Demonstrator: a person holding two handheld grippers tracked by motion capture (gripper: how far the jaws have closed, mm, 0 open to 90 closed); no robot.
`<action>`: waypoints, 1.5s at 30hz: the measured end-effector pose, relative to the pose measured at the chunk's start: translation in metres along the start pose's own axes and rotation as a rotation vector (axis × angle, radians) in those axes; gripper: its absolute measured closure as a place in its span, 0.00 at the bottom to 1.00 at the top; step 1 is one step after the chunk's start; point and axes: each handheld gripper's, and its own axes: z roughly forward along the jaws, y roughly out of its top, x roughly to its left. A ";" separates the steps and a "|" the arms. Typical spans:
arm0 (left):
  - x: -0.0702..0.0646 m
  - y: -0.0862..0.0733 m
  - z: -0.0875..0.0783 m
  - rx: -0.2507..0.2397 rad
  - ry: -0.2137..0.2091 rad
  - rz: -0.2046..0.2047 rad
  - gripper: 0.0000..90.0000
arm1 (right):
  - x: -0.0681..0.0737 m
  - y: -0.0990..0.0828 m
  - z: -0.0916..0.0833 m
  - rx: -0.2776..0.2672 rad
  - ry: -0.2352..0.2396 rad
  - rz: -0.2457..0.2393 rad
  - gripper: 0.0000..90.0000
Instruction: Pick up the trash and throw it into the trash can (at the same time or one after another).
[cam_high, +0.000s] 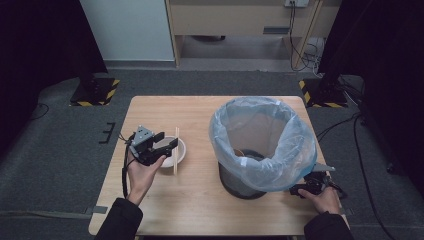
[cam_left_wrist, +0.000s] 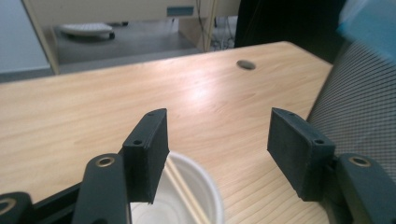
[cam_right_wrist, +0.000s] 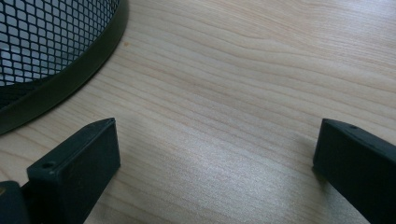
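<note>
The left gripper (cam_high: 161, 148) is hovering with its 2 jaws spread and nothing between them, poised just over the near rim of the white bowl (cam_high: 181, 150). In the left gripper view, the bowl (cam_left_wrist: 201, 196) is sitting below and between the jaws, with the pair of chopsticks (cam_left_wrist: 184, 191) lying across its rim, and 1 jaw is hanging right beside those sticks. In the high view the chopsticks (cam_high: 176, 150) are bridging the bowl, their ends sticking out past it on both sides.

The main risk, as I judge it, is that a jaw coming down onto the sticks is going to lever them off the rim or tip the light bowl rather than grip it. A bite on the thin wall alone could also be letting the bowl swing and spill the sticks during a lift.

Further out, the bin (cam_high: 260, 150) with its blue liner (cam_high: 300, 145) is standing well apart on the table (cam_high: 200, 200), so a carry would be crossing open tabletop, and the liner's floppy lip could be catching the bowl.

The right gripper (cam_high: 306, 189) is resting by the bin's base (cam_right_wrist: 56, 88), jaws wide apart, gripping nothing; the bin is therefore not being steadied against a knock.
</note>
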 end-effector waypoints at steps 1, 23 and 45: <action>0.002 -0.002 0.001 0.009 0.007 -0.004 0.43 | 0.000 0.000 0.000 0.000 0.001 -0.001 0.01; 0.009 -0.037 0.045 0.204 0.075 -0.008 0.49 | 0.000 0.000 0.000 -0.002 0.002 0.003 0.01; 0.016 -0.047 0.058 0.284 0.056 -0.020 0.66 | 0.000 0.001 0.001 -0.003 0.003 -0.001 0.01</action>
